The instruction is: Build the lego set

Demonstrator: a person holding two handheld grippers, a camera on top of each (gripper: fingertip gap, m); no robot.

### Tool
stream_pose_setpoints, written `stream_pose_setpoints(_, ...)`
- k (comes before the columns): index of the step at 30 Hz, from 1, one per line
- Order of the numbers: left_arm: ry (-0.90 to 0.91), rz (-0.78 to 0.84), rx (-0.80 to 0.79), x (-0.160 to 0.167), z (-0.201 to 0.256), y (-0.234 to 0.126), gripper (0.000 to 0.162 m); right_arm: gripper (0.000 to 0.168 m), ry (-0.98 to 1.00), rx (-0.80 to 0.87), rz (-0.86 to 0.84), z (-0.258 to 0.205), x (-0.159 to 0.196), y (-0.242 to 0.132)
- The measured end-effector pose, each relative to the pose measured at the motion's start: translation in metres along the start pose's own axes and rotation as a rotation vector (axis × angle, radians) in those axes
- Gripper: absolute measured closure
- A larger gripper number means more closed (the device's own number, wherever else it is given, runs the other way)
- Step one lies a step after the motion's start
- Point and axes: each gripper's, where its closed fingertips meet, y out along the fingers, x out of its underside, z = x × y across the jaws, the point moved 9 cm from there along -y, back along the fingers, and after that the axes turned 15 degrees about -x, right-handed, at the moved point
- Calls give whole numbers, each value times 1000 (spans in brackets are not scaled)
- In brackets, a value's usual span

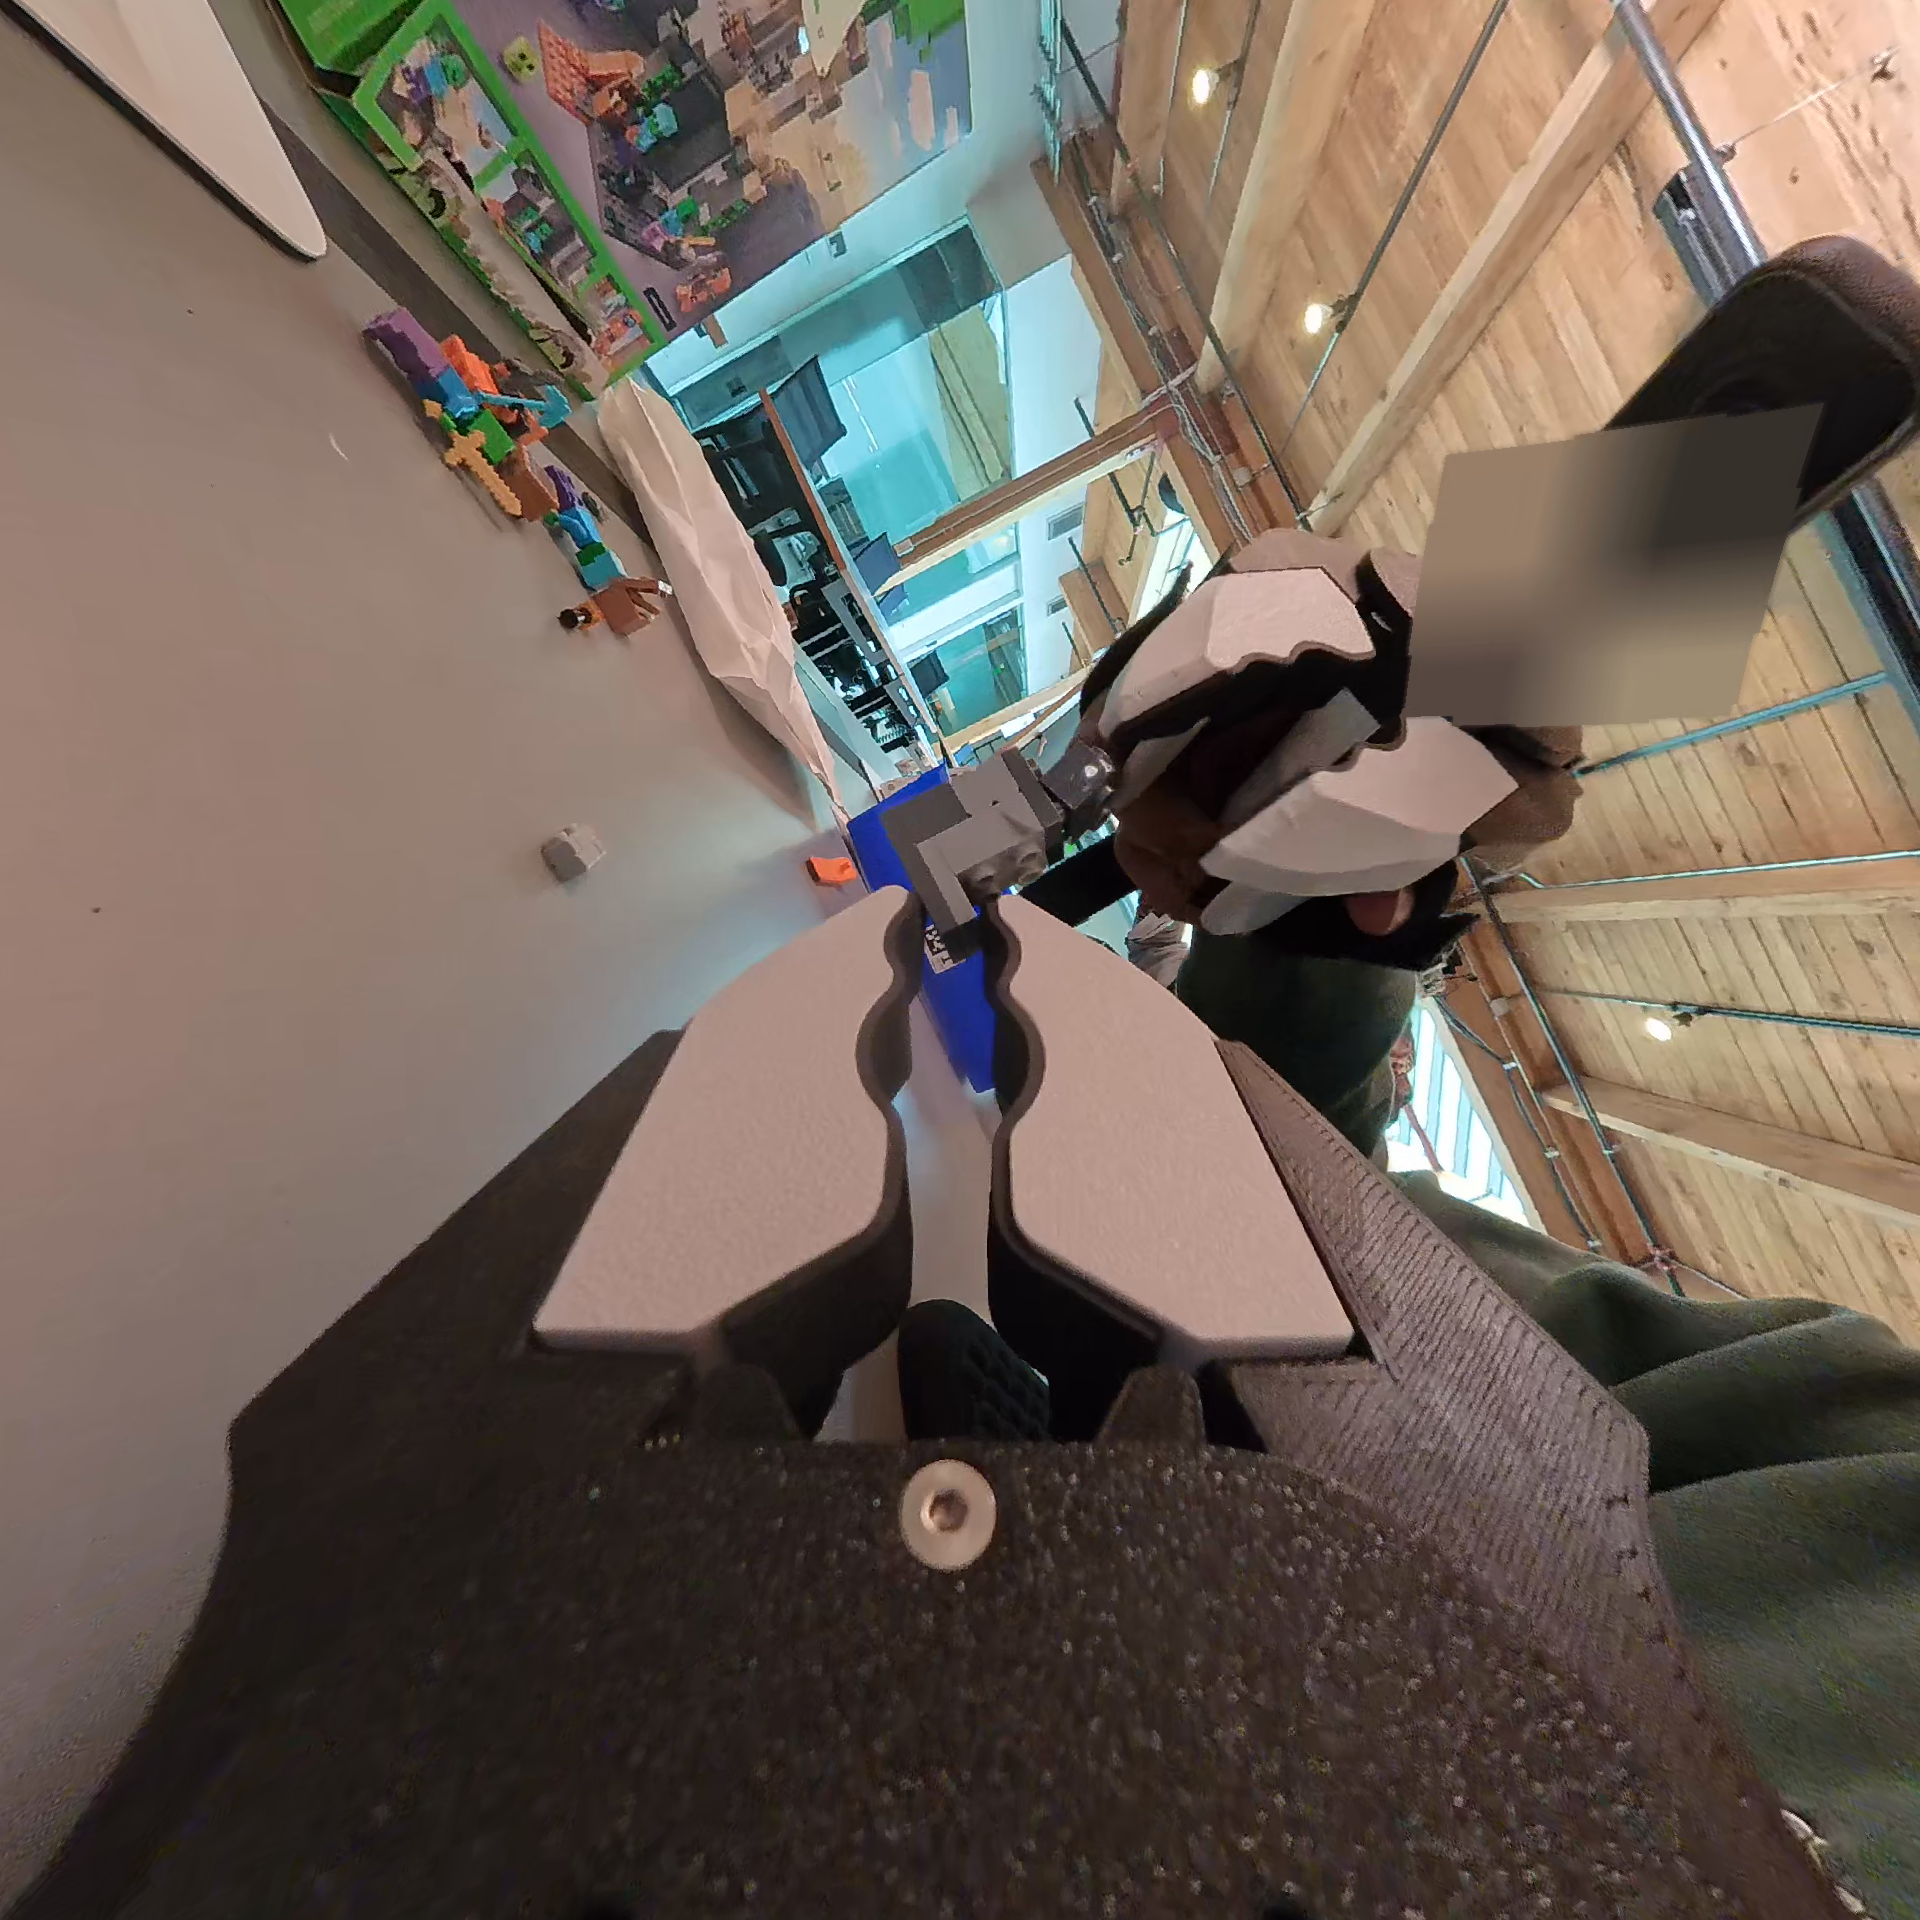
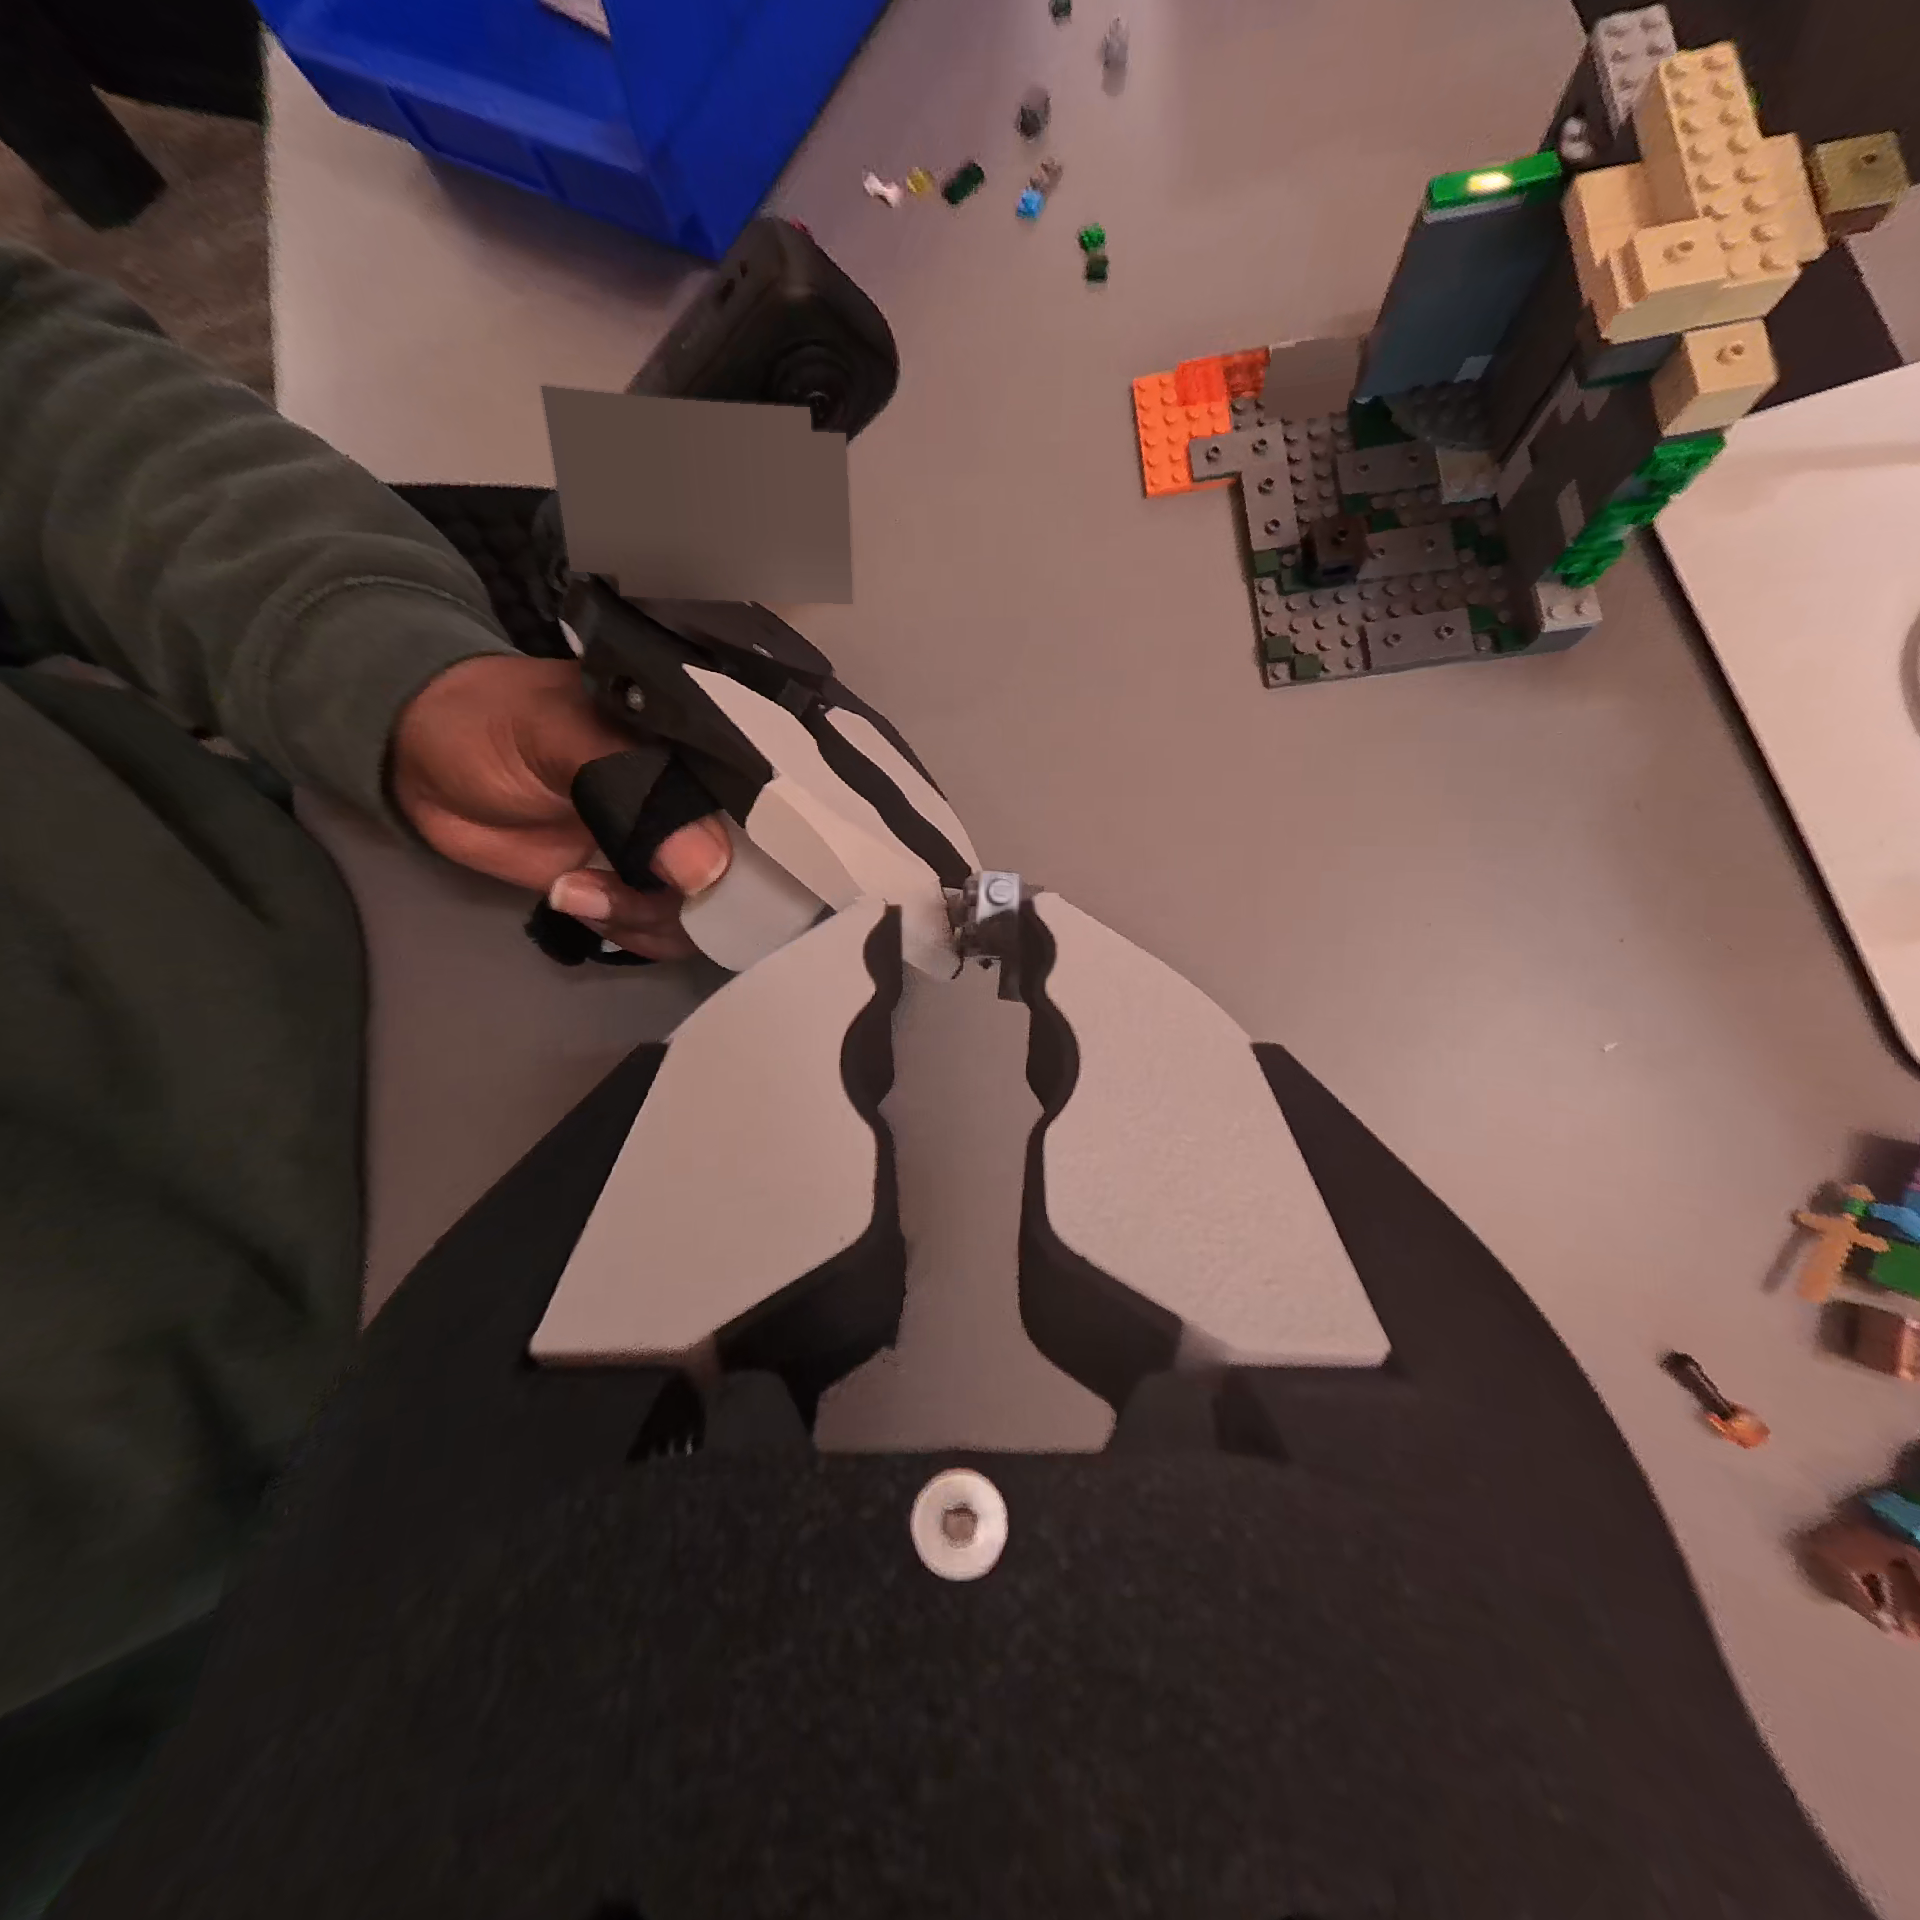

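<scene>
The left gripper is clamped at its tips on the thin dark end of a small grey brick piece, held in the air above the desk. In the right wrist view the same piece sits at the tips of the right gripper, touching its right-hand finger; the two fingers stand a little apart, and whether they actually pinch the piece cannot be told. The left wrist view shows that gripper reaching in from the far side, close against the piece's other end. A hand in a dark green sleeve holds the left gripper's handle.

Farther out on the grey desk stands a half-built model: a grey studded base with an orange plate at one corner, a dark tower and tan bricks on top. Small loose bricks lie scattered beyond it, near a blue bin. To the right lies a group of small figures, also seen in the left wrist view, with a single grey brick and an orange piece nearer. Behind them leans the green-edged set box.
</scene>
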Motion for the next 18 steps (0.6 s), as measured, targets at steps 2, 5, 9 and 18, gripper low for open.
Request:
stream_pose_setpoints(2,5,-6,8,1,1,0,152,140,15,-88,15,1,3,-6)
stream_pose_setpoints(5,18,-20,26,3,3,1,152,127,108,-273,48,11,11,-13)
stream_pose_setpoints(9,48,-49,69,8,9,3,152,109,220,-526,102,33,25,-14)
stream_pose_setpoints(18,112,-99,140,18,18,7,152,91,455,-921,32,55,48,21)
